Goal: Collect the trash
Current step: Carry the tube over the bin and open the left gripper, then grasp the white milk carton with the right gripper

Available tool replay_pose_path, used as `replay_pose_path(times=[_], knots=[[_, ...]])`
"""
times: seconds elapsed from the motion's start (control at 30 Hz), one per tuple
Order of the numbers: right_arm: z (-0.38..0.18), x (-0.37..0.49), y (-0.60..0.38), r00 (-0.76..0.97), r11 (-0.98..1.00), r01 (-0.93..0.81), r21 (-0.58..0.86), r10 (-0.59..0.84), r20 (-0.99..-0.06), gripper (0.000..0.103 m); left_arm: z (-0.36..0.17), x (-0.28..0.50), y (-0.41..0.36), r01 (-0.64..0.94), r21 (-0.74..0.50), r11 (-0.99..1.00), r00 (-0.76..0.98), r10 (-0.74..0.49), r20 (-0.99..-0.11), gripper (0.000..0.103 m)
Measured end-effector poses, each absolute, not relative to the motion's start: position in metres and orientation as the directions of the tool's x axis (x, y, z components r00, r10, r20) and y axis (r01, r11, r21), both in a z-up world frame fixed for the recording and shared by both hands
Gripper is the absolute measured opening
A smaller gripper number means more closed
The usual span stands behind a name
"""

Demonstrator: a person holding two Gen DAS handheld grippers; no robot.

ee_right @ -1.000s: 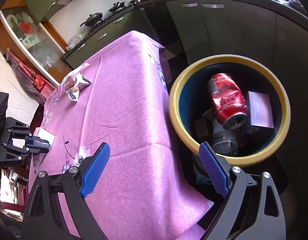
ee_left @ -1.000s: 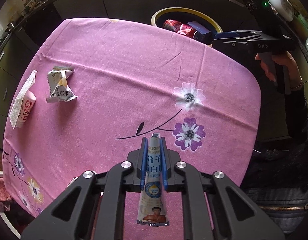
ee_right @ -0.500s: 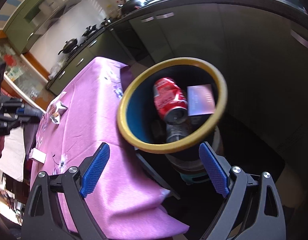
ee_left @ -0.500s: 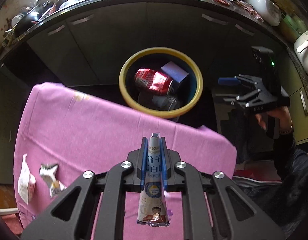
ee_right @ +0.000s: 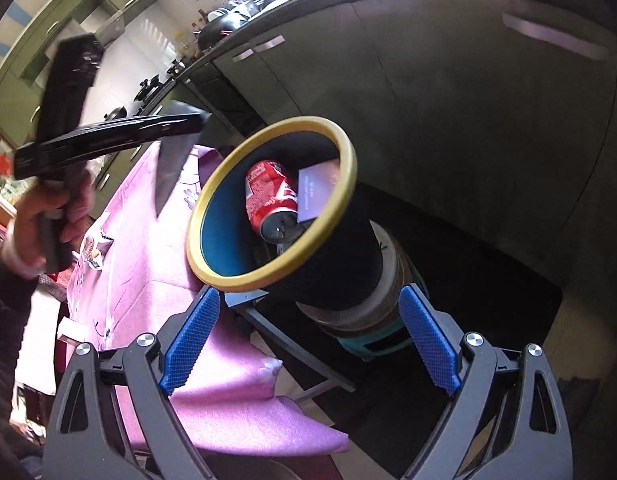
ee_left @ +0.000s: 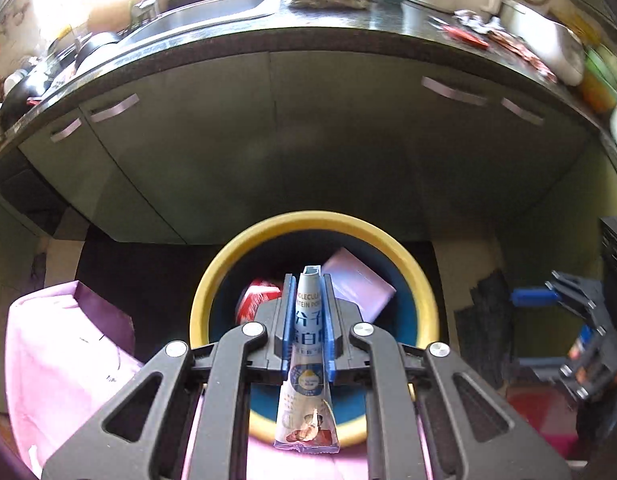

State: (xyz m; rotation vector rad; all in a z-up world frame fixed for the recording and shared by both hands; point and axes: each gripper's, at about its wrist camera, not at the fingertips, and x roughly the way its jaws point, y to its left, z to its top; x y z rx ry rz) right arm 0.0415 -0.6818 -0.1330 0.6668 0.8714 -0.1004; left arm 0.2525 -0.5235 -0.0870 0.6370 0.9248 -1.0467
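The left gripper (ee_left: 307, 320), clamped on a sachet (ee_left: 307, 376), hangs seemingly above the bin (ee_left: 422, 292) for dropping, while the right gripper (ee_right: 308, 344) gapes empty.

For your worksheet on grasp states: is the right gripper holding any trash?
No, the right gripper is wide open, with only the bin beyond.

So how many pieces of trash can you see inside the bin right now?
2 clearly: a crushed red can lying left of centre and a purple box to its right, against the yellow rim of the bin. Dark items beneath them may be more trash.
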Motion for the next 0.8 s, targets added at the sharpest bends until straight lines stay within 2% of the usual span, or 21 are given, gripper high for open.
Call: replay_pose_path(times=[0.03, 0.1, 0.17, 0.27, 0.53, 0.8], knots=[[-0.135, 0.041, -0.683, 0.649, 0.791, 0.346, 0.505, 0.187, -0.738, 0.090, -0.094, 0.256, -0.527, 0.917, 0.018, 0.398, 0.208, -0.438, -0.875, 0.017], [-0.137, 0.040, -0.683, 0.648, 0.786, 0.345, 0.512, 0.195, -0.737, 0.090, -0.104, 0.260, -0.528, 0.905, 0.028, 0.424, 0.225, -0.423, -0.878, 0.035], [-0.136, 0.040, -0.682, 0.650, 0.788, 0.339, 0.514, 0.199, -0.734, 0.090, -0.106, 0.260, -0.526, 0.901, 0.018, 0.434, 0.217, -0.413, -0.884, 0.038], [-0.135, 0.041, -0.682, 0.656, 0.787, 0.334, 0.519, 0.201, -0.728, 0.090, -0.091, 0.256, -0.514, 0.899, 0.027, 0.436, 0.234, -0.429, -0.872, 0.056], [-0.129, 0.051, -0.665, 0.655, 0.807, 0.285, 0.518, 0.231, -0.719, 0.090, -0.015, 0.227, -0.438, 0.881, -0.023, 0.472, 0.253, -0.512, -0.821, 0.064], [-0.107, 0.076, -0.620, 0.638, 0.873, 0.139, 0.467, 0.282, -0.716, 0.093, 0.037, 0.192, -0.295, 0.767, -0.076, 0.637, 0.354, -0.518, -0.778, 0.070]])
